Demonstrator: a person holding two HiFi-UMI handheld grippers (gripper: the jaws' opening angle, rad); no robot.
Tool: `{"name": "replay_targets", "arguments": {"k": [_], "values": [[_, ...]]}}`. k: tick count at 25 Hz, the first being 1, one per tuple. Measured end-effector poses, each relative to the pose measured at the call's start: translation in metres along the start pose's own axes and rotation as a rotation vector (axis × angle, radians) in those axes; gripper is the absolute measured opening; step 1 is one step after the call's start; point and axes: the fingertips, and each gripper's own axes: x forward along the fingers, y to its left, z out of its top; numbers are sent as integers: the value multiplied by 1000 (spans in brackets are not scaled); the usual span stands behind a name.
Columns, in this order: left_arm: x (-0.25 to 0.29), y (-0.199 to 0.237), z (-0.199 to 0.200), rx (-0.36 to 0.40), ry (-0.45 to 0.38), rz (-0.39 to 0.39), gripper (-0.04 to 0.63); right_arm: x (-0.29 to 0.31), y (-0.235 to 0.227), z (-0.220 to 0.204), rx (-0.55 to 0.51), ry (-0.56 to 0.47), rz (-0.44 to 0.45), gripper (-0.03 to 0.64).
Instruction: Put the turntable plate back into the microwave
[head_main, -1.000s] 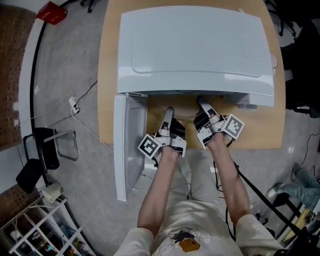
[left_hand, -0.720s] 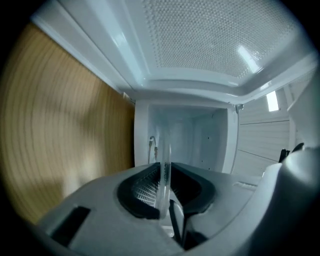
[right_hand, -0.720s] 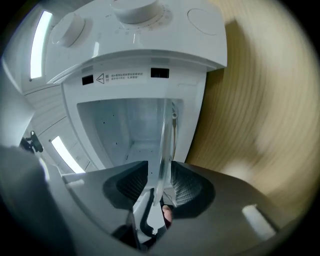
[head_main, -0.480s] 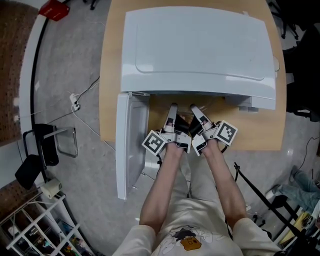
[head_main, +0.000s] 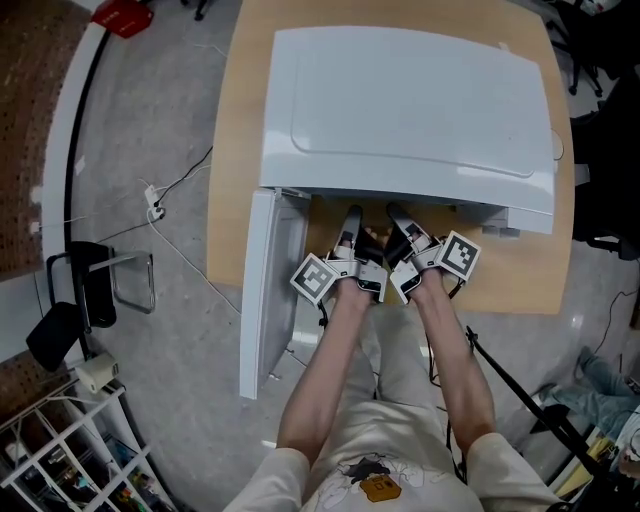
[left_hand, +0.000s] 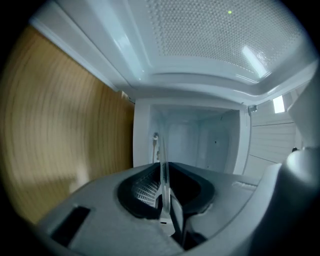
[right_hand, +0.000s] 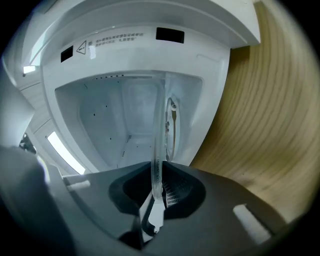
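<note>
Head view steeply down over microwave (head_main: 410, 110); both gripper views close, into its shared cavity (left_hand: 192, 140).

Left bare forearm (head_main: 322, 375) and right bare forearm (head_main: 455, 365) both reach forward, nearly parallel, converging at the wrists. The left grey two-jaw gripper (head_main: 352, 222) points level, its jaws pinched on the rim of a thin clear glass plate (left_hand: 162, 150), which is seen edge-on between the dark ribbed pads. The right grey two-jaw gripper (head_main: 397, 218) is just beside it, level and angled slightly inward. Its jaws are closing with the same plate rim between them, pads on the glass. The left marker cube (head_main: 316, 279) sits outboard left, the right marker cube (head_main: 459, 254) outboard right.
</note>
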Motion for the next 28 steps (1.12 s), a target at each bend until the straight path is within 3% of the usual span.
{"name": "replay_targets", "arguments": {"k": [8,20,25,28], "values": [[-11,-1,-8,19,46,17,41,4,-3,3,16,-1,9,46],[12,10,-13,-26,66,21,32,-2,-4,21,8,-33,-14,68],[7,37,-5,59,89,87,31,-5,-11,11,2,36,-53,95],[6,41,1,84,86,108,31,-4,-16,2,11,61,-64,58]]}}
